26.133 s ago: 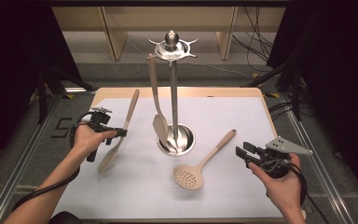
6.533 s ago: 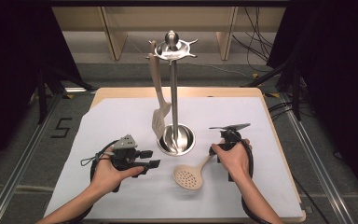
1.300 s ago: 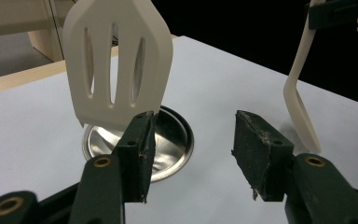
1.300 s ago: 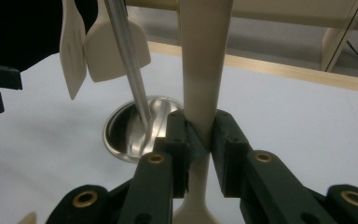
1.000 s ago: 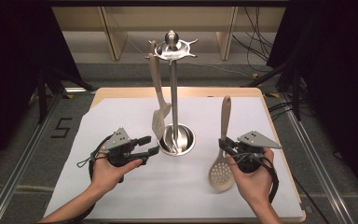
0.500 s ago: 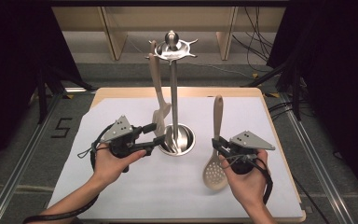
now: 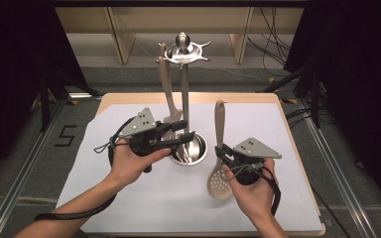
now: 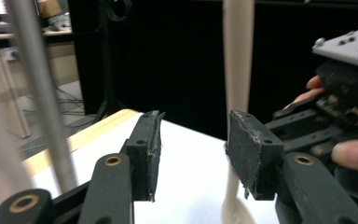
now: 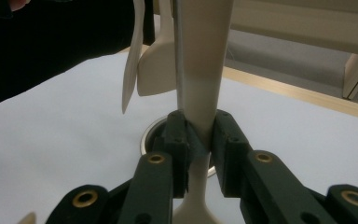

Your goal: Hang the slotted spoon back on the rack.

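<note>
Gripping the handle of a wooden slotted spoon (image 7: 219,168), the right gripper (image 7: 224,157) sits in the lower right of the high view, its pads pressed on either side of the pale handle (the right gripper view shows the clamp plainly (image 9: 200,140)). That spoon stands nearly upright, its perforated bowl low by the white sheet (image 7: 278,124) and its handle tip pointing toward the top of the frame. At centre left the left gripper (image 7: 181,136) is raised beside the metal stand (image 7: 183,99); its jaws stand apart with nothing between the pads and have just been closing somewhat. In the left gripper view (image 8: 193,154) the gap frames bare sheet, with the stand's pole (image 8: 39,93) blurred at the left and the spoon's handle (image 8: 237,51) behind the right jaw. A wooden spatula (image 7: 167,94) hangs from the stand's star-shaped top, its blade just by the left gripper's jaws. The only writing is a dark "5" (image 7: 65,135) on the floor at the left of the table. The sheet covers most of the table (image 7: 198,95), leaving a wooden strip along the far edge and the right side; open sheet lies in the lower middle between the two forearms and in the upper right corner, while the stand's round base (image 7: 191,151) takes the centre.
</note>
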`<state>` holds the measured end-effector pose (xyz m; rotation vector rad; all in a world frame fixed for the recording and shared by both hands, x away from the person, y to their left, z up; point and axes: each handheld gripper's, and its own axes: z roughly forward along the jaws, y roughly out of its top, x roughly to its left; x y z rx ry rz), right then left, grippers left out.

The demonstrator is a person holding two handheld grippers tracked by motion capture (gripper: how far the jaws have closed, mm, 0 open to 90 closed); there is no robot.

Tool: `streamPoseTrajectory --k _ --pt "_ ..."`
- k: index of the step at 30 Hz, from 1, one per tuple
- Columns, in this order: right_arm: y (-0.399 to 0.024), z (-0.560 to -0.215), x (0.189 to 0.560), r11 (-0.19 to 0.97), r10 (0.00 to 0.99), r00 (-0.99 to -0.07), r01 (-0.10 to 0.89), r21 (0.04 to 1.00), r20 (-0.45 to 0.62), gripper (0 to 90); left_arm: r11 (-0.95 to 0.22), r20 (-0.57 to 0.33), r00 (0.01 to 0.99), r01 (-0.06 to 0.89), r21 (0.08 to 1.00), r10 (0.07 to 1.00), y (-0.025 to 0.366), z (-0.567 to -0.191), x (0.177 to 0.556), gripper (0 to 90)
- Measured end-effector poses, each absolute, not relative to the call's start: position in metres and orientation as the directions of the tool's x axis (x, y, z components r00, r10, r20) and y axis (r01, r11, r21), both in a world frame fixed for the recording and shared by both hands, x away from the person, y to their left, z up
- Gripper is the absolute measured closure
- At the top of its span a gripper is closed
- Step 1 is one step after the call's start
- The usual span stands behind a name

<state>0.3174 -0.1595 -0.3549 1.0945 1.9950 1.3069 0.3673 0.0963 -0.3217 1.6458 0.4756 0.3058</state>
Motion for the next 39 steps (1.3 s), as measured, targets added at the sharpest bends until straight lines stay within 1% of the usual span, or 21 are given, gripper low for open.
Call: streamPoseTrajectory --k 2,5,6,7,8,9,11,13,14,16,20,21,24,27,29,31,34,39 --pt "-0.157 -0.354 0.316 0.198 0.84 -0.541 0.372 0.907 0.039 78.4 -0.085 -0.065 0.884 0.117 0.989 0.462 0.091 -0.32 0.367 54.2" --pt "-0.157 -0.354 0.318 0.22 0.837 -0.546 0.346 0.912 0.005 78.4 -0.094 -0.056 0.894 0.109 0.99 0.445 0.081 -0.318 0.366 54.6" --pt "-0.154 -0.354 0.317 0.198 0.836 -0.547 0.367 0.909 0.038 78.4 -0.096 -0.055 0.896 0.108 0.99 0.441 0.079 -0.318 0.366 54.8" --pt "-0.154 -0.354 0.317 0.197 0.839 -0.543 0.373 0.907 0.041 78.4 -0.099 -0.053 0.899 0.107 0.989 0.436 0.076 -0.318 0.366 55.0" --pt "-0.154 -0.354 0.318 0.213 0.838 -0.545 0.35 0.912 0.013 78.4 -0.105 -0.048 0.9 0.103 0.989 0.434 0.073 -0.318 0.366 55.3" --pt "-0.153 -0.355 0.319 0.212 0.837 -0.547 0.344 0.915 0.011 78.4 -0.108 -0.046 0.902 0.102 0.989 0.43 0.071 -0.318 0.367 55.6" --pt "-0.15 -0.353 0.316 0.194 0.84 -0.541 0.379 0.905 0.046 78.4 -0.11 -0.042 0.903 0.098 0.989 0.428 0.068 -0.318 0.368 56.5" --pt "-0.15 -0.353 0.318 0.218 0.833 -0.553 0.357 0.909 0.018 78.4 -0.117 -0.033 0.904 0.091 0.989 0.427 0.065 -0.317 0.368 57.0" --pt "-0.149 -0.353 0.316 0.202 0.839 -0.543 0.373 0.906 0.037 78.3 -0.12 -0.026 0.905 0.085 0.989 0.425 0.064 -0.317 0.368 57.8" --pt "-0.148 -0.353 0.317 0.209 0.833 -0.553 0.363 0.908 0.03 78.4 -0.122 -0.026 0.904 0.086 0.989 0.426 0.061 -0.318 0.368 59.2" --pt "-0.147 -0.353 0.317 0.21 0.835 -0.55 0.355 0.911 0.022 78.4 -0.131 -0.017 0.904 0.081 0.988 0.427 0.059 -0.32 0.368 61.1" --pt "-0.147 -0.354 0.319 0.221 0.824 -0.567 0.332 0.917 0.007 78.4 -0.134 -0.013 0.904 0.078 0.988 0.427 0.058 -0.32 0.368 61.6" --pt "-0.146 -0.354 0.32 0.234 0.814 -0.581 0.321 0.918 -0.005 78.4 -0.129 -0.015 0.903 0.078 0.989 0.429 0.057 -0.319 0.369 62.8" --pt "-0.144 -0.353 0.316 0.203 0.835 -0.549 0.368 0.907 0.035 78.4 -0.122 -0.028 0.904 0.088 0.989 0.427 0.056 -0.32 0.37 64.3" --pt "-0.145 -0.353 0.319 0.234 0.823 -0.568 0.328 0.915 -0.006 78.4 -0.121 -0.03 0.905 0.09 0.988 0.424 0.055 -0.32 0.37 65.3" --pt "-0.143 -0.353 0.319 0.225 0.817 -0.576 0.335 0.915 0.009 78.4 -0.124 -0.033 0.906 0.093 0.988 0.422 0.054 -0.321 0.371 66.5" --pt "-0.142 -0.353 0.32 0.238 0.813 -0.582 0.312 0.92 -0.013 78.4 -0.128 -0.022 0.904 0.085 0.988 0.427 0.053 -0.321 0.371 69.0" --pt "-0.14 -0.353 0.318 0.228 0.815 -0.579 0.325 0.918 0.003 78.3 -0.129 -0.019 0.907 0.081 0.988 0.421 0.055 -0.321 0.371 72.4"
